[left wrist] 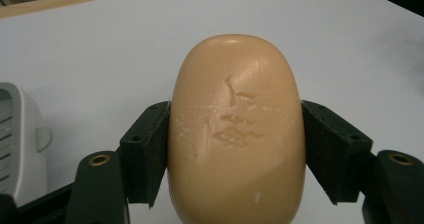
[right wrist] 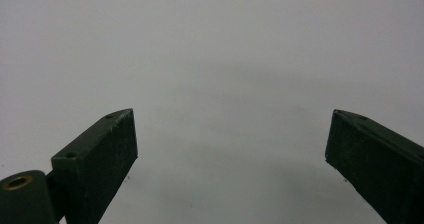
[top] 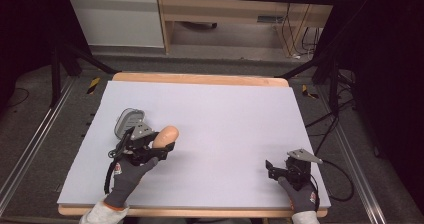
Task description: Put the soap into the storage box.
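An oval tan bar of soap (top: 165,136) with a stamped mark on its face is clamped between the jaws of my left gripper (top: 161,145), at the left of the white table. In the left gripper view the soap (left wrist: 236,131) stands between both black pads (left wrist: 147,151), which press on its sides. A grey soap dish (top: 129,121) lies just behind and left of that gripper; its edge shows as a pale ribbed shape (left wrist: 20,139). My right gripper (top: 270,169) rests near the front right edge, jaws wide apart with bare table between its fingers (right wrist: 102,156).
The white table top (top: 225,119) has a wooden rim at the back and front. Black frame legs and cables stand on the floor to both sides. A wooden cabinet stands beyond the table.
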The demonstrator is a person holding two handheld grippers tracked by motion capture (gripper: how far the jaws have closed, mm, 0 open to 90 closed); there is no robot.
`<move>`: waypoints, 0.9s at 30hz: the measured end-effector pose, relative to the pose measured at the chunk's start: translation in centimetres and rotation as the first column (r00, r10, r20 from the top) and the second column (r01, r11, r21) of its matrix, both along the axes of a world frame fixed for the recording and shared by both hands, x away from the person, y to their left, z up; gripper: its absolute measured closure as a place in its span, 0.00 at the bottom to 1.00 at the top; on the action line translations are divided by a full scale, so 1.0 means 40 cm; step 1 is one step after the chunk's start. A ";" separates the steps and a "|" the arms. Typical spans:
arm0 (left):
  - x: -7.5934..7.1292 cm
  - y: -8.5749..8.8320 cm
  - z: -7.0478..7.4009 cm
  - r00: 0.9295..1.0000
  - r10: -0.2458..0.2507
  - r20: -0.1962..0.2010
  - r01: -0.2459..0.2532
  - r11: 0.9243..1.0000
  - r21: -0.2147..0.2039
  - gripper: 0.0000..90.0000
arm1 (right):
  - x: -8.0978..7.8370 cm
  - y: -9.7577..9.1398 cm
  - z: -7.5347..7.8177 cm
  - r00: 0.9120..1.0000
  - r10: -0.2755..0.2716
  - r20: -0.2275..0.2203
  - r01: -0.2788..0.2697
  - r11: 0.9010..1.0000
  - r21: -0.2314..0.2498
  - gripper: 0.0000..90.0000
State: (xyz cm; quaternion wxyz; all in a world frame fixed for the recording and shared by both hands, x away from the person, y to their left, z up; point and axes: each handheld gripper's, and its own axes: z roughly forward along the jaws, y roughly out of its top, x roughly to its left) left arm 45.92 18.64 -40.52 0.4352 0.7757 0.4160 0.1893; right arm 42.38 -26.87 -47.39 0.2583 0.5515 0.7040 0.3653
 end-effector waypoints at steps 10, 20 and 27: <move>0.008 0.046 0.021 0.999 0.050 0.017 -0.049 0.999 -0.021 0.35 | 0.001 -0.001 -0.001 1.000 0.002 0.000 -0.002 1.000 0.000 0.07; 0.022 0.087 0.032 0.996 0.087 0.017 -0.086 0.995 -0.041 0.35 | 0.001 -0.001 -0.001 1.000 0.002 0.000 -0.002 1.000 0.002 0.07; 0.031 0.116 0.037 0.993 0.112 0.020 -0.111 0.993 -0.046 0.35 | 0.001 -0.001 0.000 1.000 0.002 -0.001 -0.002 1.000 0.002 0.07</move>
